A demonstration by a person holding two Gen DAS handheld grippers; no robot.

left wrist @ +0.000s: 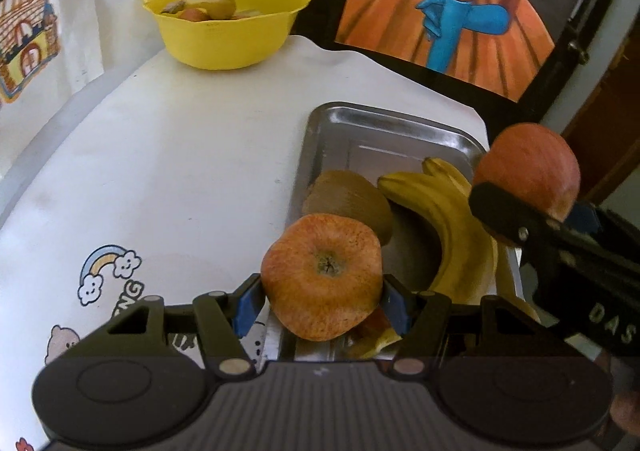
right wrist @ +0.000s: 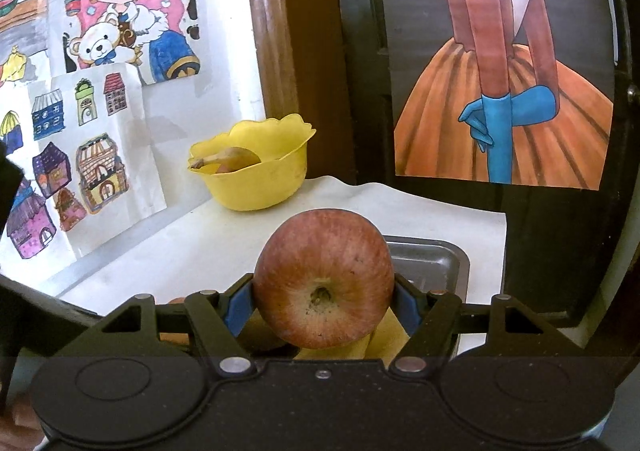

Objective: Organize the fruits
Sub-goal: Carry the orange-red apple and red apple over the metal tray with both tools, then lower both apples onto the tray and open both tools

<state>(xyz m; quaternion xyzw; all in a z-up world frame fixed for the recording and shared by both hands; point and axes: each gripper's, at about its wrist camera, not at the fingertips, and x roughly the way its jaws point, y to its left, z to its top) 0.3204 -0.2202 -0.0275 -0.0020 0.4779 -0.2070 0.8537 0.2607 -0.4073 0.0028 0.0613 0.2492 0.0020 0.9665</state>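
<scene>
Up close in the left wrist view, the left tongs [left wrist: 322, 301] were clenched on an apple [left wrist: 322, 277], their blue pads [left wrist: 246, 307] pressed to its two sides and its calyx end turned toward the camera. That apple hung over the near left corner of a steel tray [left wrist: 376, 123] lying on the white tabletop [left wrist: 180, 155]. Inside the tray lay a brown kiwi [left wrist: 344, 195], just beyond the held apple, and a bunch of bananas [left wrist: 448, 219] to its right. At the right edge the right tongs [left wrist: 516, 211] reached in, gripping a second apple [left wrist: 528, 167] above the tray's right side. Far off to the left stood a yellow bowl [left wrist: 228, 39] with a scalloped rim, with several pieces of fruit inside that were too small to tell apart. A rainbow sticker [left wrist: 108, 267] showed on the tabletop at near left.

Next, in the right wrist view, the right tongs [right wrist: 324, 301] clasped the second apple [right wrist: 324, 279] between their blue pads [right wrist: 240, 309], calyx end toward the lens. Yellow banana skin [right wrist: 384, 339] showed just beneath it, and the tray's [right wrist: 440, 255] far right corner lay behind it. The yellow bowl [right wrist: 256, 175] stood farther off to the left near the wall, a banana [right wrist: 228, 159] resting in it. Drawings of houses [right wrist: 76, 171] hung on the wall at left, and a painting of an orange skirt [right wrist: 504, 103] at right.
</scene>
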